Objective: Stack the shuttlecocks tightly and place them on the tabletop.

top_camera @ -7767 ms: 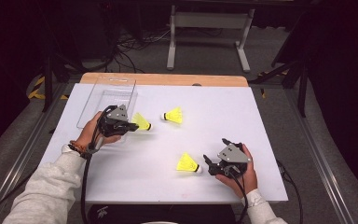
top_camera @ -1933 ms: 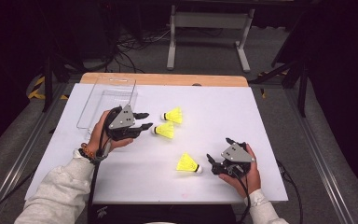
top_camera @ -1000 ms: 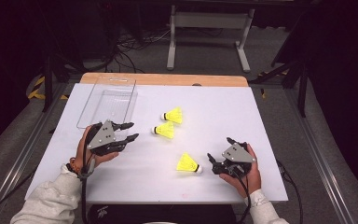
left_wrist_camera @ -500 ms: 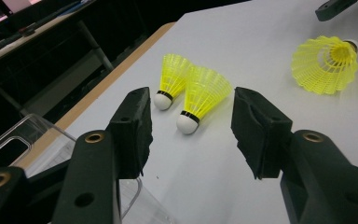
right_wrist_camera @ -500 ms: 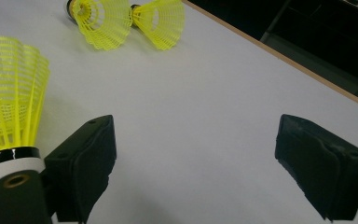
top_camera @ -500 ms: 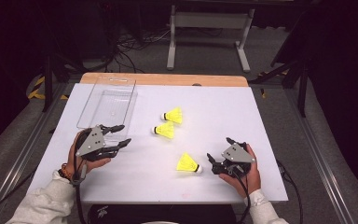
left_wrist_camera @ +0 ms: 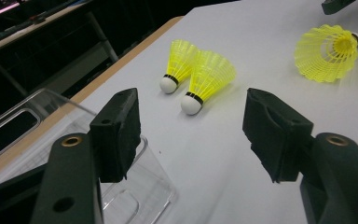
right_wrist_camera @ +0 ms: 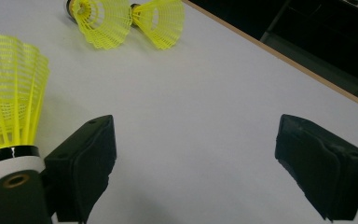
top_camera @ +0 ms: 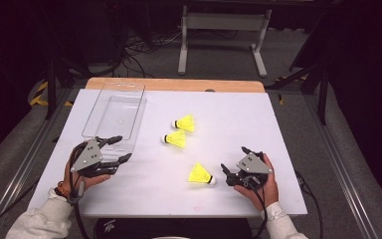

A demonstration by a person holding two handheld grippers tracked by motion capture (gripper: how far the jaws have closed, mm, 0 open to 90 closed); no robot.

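left tongs agape, empty-jawed

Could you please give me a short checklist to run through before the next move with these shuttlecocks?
1. Left gripper open, nothing between its jaws (they have just been opening): ok.
2. Right gripper open and empty: ok.
3. Nearest shuttlecock lying free on the table, beside the right gripper: ok.
4. Other two shuttlecocks lying side by side, within view of both grippers: ok.
5. Clear tray free to receive things: ok.
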